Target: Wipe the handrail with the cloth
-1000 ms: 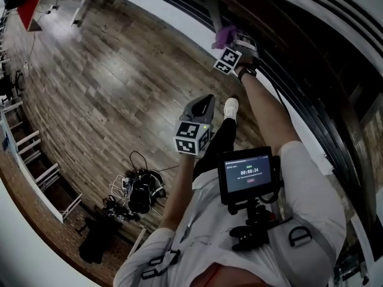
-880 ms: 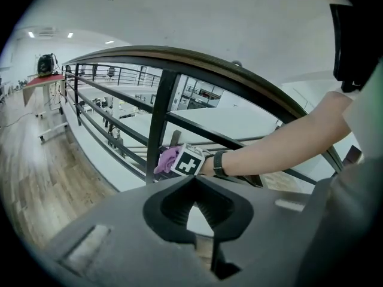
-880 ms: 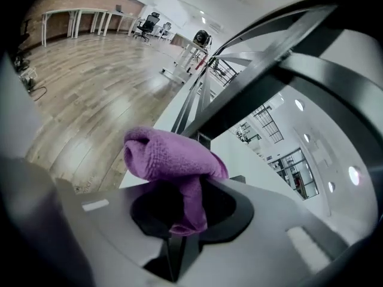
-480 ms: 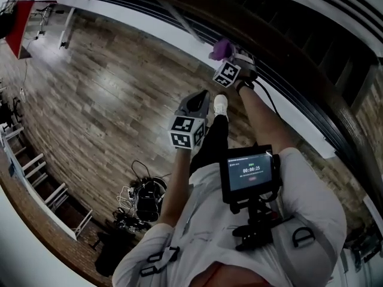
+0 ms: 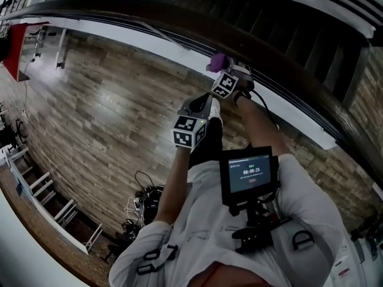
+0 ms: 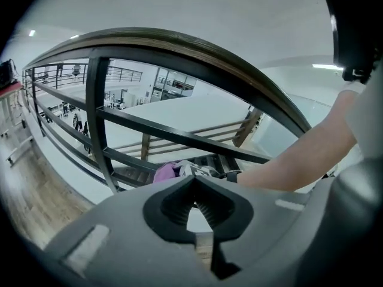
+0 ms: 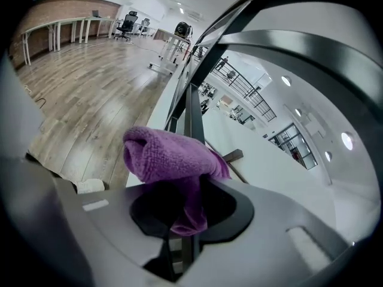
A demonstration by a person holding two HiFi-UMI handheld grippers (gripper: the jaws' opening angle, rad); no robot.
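- Two hand-held grippers showed in the head view. The right hand-held gripper (image 5: 222, 69) carried the one purple cloth (image 5: 216, 61) just beside the single dark handrail (image 5: 149, 9), whose long axis swept from upper left down to the right. The left hand-held gripper (image 5: 202, 103) hung closer to the person's body, so the right one was nearer the rail. Whether the cloth touched the wood could not be told there.
- In the left gripper view, the left hand-held gripper (image 6: 195, 184) had its jaws together with nothing between them. The handrail (image 6: 197, 52) arched overhead, and the cloth (image 6: 166, 172) lay ahead, lower down among the bars.
- In the right gripper view, the right hand-held gripper (image 7: 185, 205) had just been opening a little, yet its jaws pinched a fold of the cloth (image 7: 167, 151), which bunched above the tips. A broad band, probably the handrail (image 7: 299, 49), ran up and to the right of the cloth. The wipe would likely mean pressing that way, then sliding along the rail's length.
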